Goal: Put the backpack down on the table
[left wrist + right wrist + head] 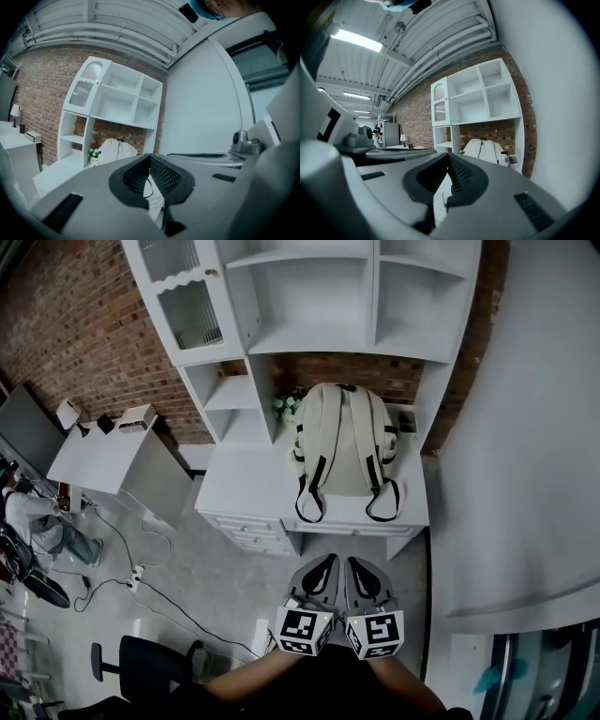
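A cream backpack (343,439) with black-edged straps stands upright on the white desk (242,486), its back panel and straps facing me. It shows small in the left gripper view as the backpack (117,149) and in the right gripper view as the backpack (486,150). My left gripper (322,568) and right gripper (360,570) hang side by side in front of the desk, well short of the bag. Both are shut with nothing between the jaws.
A white shelf unit (309,296) rises behind the desk against a brick wall. A small flower pot (288,409) stands left of the bag. A second white table (98,457) is at the left, a black chair (141,662) and floor cables below. A white wall (534,456) closes the right.
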A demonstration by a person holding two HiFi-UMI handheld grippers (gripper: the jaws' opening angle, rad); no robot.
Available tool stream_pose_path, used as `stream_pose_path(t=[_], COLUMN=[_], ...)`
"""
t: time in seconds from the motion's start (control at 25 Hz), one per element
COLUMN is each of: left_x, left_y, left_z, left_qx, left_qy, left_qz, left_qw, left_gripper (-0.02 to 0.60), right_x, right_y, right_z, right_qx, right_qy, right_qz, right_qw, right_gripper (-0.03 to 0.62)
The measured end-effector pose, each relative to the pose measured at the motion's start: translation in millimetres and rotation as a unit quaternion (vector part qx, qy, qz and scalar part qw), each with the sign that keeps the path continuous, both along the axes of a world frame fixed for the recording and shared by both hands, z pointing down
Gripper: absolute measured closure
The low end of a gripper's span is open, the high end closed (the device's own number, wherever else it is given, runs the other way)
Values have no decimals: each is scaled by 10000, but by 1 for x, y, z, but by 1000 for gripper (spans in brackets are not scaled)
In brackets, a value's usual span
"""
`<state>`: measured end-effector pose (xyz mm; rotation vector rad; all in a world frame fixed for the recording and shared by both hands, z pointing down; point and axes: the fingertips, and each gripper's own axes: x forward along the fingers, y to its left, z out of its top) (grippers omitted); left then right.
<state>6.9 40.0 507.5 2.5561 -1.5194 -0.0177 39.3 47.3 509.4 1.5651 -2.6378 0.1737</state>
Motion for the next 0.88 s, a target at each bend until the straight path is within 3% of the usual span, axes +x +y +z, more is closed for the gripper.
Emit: stream_pose_path(t=[0.52,0.88], left_x=[36,54], left_y=[109,174], left_z=[45,54], left_qx=[-213,-149], left_qy=[-515,-384], left_qz=[-149,-116], left_qw=[9983,9991], left_gripper=[565,565], right_x=[38,53], right_y=[105,170], right_z=[37,55], right_qx=[-197,-289], right_qy=[157,362], right_qz=[49,-22], right_qw=[9997,9989], right_gripper=[577,577])
